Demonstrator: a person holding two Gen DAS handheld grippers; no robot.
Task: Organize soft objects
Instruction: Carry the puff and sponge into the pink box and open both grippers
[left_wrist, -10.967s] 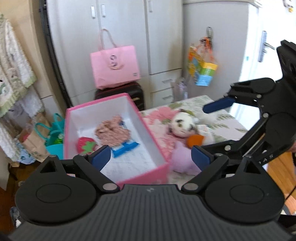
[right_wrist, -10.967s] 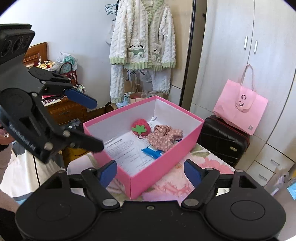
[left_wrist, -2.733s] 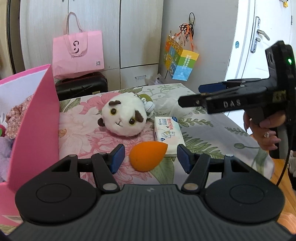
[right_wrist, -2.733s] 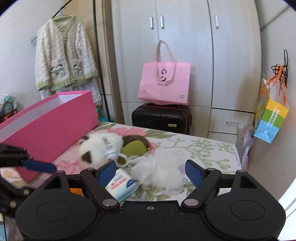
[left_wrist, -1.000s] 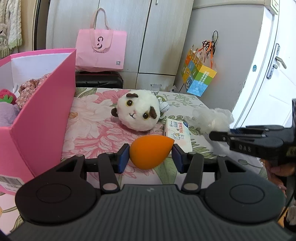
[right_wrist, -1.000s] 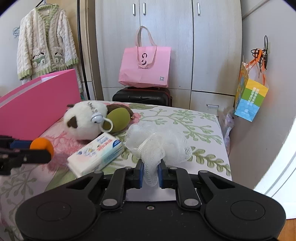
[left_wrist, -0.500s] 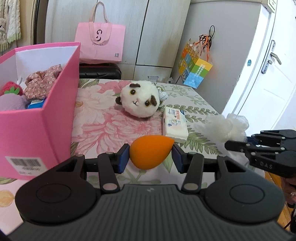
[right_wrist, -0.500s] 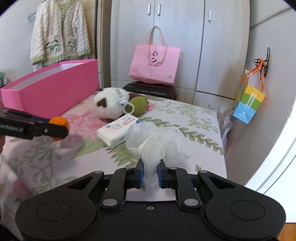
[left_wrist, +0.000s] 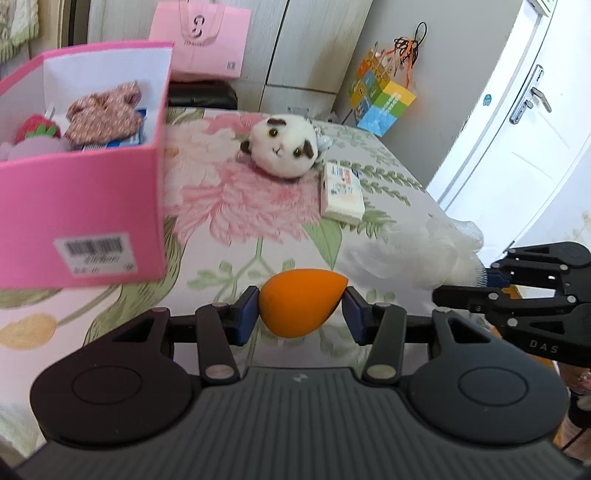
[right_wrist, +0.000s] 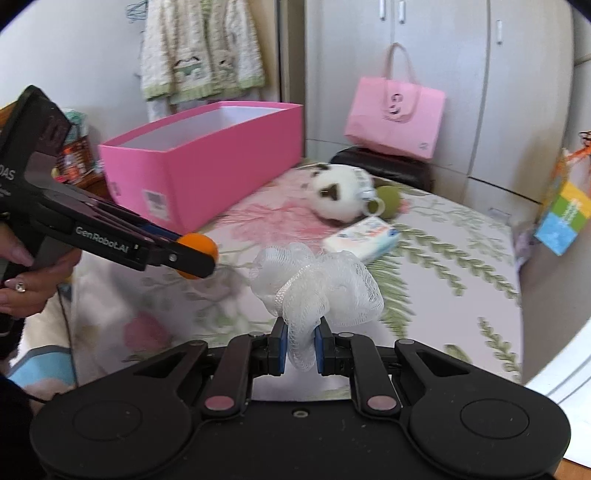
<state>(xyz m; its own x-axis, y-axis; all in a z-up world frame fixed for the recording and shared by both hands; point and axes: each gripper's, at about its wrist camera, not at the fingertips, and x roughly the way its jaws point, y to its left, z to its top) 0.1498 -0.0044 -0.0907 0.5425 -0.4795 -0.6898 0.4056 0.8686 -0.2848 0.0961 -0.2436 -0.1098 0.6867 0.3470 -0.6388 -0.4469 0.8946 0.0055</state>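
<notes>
I hold orange sponge (left_wrist: 301, 307) clamped in left gripper (left_wrist: 301, 312), mesh puff (right_wrist: 317, 286) in right gripper (right_wrist: 298, 349); pink box (left_wrist: 81, 206) partly filled; plush (left_wrist: 284, 149), tissue pack (left_wrist: 341, 190) remain outside.

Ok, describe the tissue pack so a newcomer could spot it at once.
Start at the pink box on the floral bedspread, then go right to the round white plush. The tissue pack lies flat just right of it: the only rectangular thing there, white with blue print.
</notes>
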